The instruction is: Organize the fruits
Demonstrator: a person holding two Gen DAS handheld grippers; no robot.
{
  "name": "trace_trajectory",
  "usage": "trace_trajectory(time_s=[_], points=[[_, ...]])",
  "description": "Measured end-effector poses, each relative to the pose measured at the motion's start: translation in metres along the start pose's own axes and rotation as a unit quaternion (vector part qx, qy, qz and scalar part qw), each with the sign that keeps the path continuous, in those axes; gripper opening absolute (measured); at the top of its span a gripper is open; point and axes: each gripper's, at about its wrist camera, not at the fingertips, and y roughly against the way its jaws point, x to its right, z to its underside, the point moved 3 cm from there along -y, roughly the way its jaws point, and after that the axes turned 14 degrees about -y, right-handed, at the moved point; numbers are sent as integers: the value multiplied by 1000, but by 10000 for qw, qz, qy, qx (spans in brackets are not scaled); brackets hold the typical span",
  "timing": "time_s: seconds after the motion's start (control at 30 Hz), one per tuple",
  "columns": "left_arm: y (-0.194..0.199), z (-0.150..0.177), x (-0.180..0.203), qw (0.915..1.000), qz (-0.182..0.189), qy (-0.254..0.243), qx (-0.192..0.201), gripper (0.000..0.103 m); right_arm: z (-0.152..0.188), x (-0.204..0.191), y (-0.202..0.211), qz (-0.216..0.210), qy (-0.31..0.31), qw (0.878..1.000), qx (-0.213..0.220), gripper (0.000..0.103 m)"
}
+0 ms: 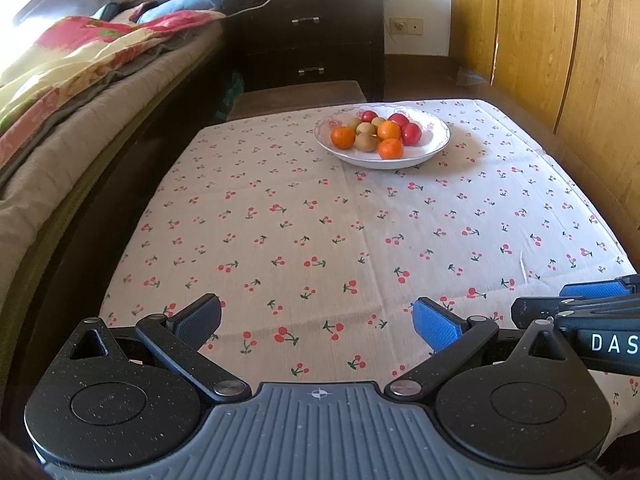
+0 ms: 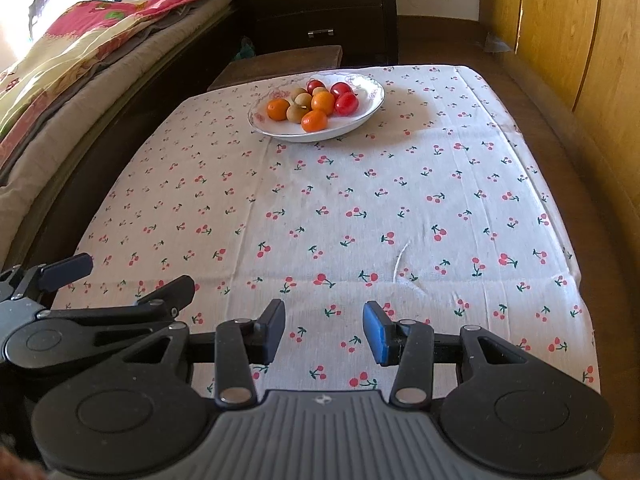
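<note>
A white plate (image 1: 434, 150) stands at the far side of the table and holds oranges (image 1: 343, 137), brown kiwis (image 1: 367, 142) and red fruits (image 1: 411, 134). The same plate (image 2: 362, 120) shows in the right wrist view with oranges (image 2: 314, 120), kiwis (image 2: 296, 113) and red fruits (image 2: 346, 103). My left gripper (image 1: 318, 322) is open and empty above the near table edge. My right gripper (image 2: 324, 330) is open and empty beside it, also near the front edge. Both are far from the plate.
The table wears a white cherry-print cloth (image 1: 320, 220). A bed with a flowered blanket (image 1: 60, 80) runs along the left. A dark drawer cabinet (image 1: 312, 40) and a low stool (image 1: 296, 98) stand behind the table. Wooden panels (image 1: 560, 40) line the right.
</note>
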Motion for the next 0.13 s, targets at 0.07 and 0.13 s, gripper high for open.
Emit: trace_trajectory(time_s=[0.07,0.13], points=[[2,0,0,10000,-11,10,13,103,-1,0,0,-17,-6,10000,11,44],[2,0,0,10000,-17,18,0,103,0,0,0,-32,-10,10000,0,44]])
